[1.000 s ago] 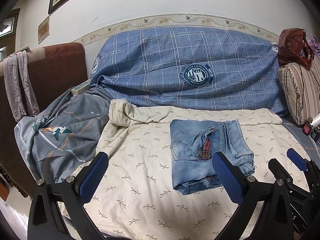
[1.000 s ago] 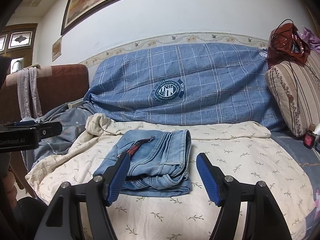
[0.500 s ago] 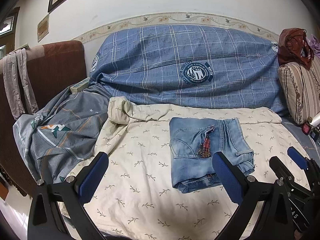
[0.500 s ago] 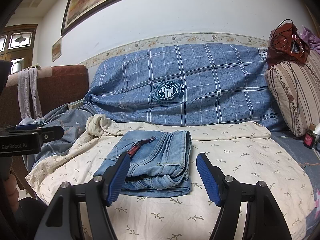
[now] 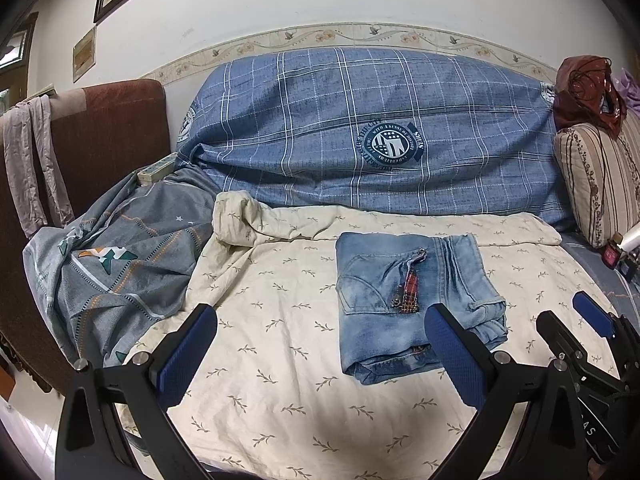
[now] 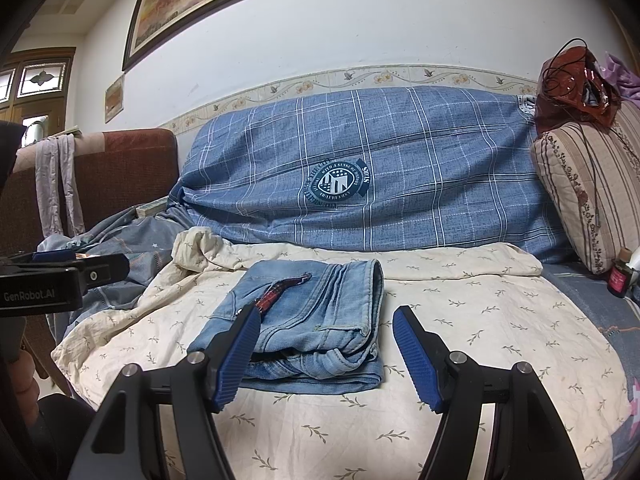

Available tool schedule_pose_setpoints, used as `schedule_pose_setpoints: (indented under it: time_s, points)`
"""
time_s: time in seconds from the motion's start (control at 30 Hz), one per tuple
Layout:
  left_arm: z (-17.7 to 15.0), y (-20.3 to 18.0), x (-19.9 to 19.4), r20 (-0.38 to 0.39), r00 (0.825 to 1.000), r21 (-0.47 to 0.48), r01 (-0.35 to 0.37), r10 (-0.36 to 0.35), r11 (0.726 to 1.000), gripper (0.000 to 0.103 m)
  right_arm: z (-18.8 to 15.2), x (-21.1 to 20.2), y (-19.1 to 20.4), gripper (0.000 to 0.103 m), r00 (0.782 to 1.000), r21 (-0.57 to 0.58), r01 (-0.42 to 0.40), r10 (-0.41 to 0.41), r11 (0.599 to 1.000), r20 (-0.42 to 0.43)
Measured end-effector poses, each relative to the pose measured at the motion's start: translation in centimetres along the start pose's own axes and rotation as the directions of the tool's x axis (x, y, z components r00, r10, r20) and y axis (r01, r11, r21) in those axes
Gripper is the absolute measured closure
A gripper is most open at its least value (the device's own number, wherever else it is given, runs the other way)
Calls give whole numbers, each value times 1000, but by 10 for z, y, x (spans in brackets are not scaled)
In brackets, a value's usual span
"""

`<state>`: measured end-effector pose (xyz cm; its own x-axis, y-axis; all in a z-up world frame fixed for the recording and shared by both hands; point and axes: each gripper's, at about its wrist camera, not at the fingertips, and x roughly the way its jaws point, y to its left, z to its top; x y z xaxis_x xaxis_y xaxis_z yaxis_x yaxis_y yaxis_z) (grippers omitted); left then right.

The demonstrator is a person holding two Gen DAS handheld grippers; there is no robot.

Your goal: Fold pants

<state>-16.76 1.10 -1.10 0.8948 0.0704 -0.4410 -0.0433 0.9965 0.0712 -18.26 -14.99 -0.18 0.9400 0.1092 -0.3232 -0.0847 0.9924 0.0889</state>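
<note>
Small change since a second ago: the left view has pulled back and risen slightly, so the pants sit a bit lower and farther off in frame; the right view is almost unchanged. Pants themselves have not shifted.

The pants are light-blue jeans, folded into a compact rectangular stack on the cream leaf-print sheet, in front of the blue plaid cover. A red plaid strip lies across the top layer. In the right view the folded stack shows its open layered edges toward the camera.

Left gripper is spread wide, nothing between the fingers, held off the fabric. Right gripper is also wide open and empty, fingertips flanking the near edge of the stack but apparently not touching it.

Looks like the fold is done or nearly done. Risks: a fingertip clipping the near edge on retreat could drag the top layer and splay the stack; the loose rumpled sheet could shift under any push; the right side's thick bunched layers may spring open.
</note>
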Motion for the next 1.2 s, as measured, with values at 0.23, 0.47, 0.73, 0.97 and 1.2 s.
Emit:
schedule_pose_setpoints:
  time_s: [0.23, 0.47, 0.73, 0.97, 1.2]
  points:
    - [-1, 0, 0, -2, 1000, -2, 5, -5, 1000, 0, 0, 0, 0, 31, 1000, 0, 0, 0, 1000, 0]
    - [-1, 1, 1, -2, 1000, -4, 12, -12, 1000, 0, -1, 1, 2, 31, 1000, -5, -1, 1, 1000, -2]
    - [-1, 4, 3, -2, 1000, -14, 17, -17, 1000, 0, -2, 4, 3, 31, 1000, -12, -2, 2, 1000, -8]
    - [-2, 7, 8, -13, 1000, -18, 24, -24, 1000, 0, -3, 5, 4, 31, 1000, -17, 0, -1, 1000, -9]
    - [-5, 13, 16, -19, 999, -25, 25, -26, 999, 0, -4, 10, 8, 31, 1000, -28, 5, -6, 1000, -22]
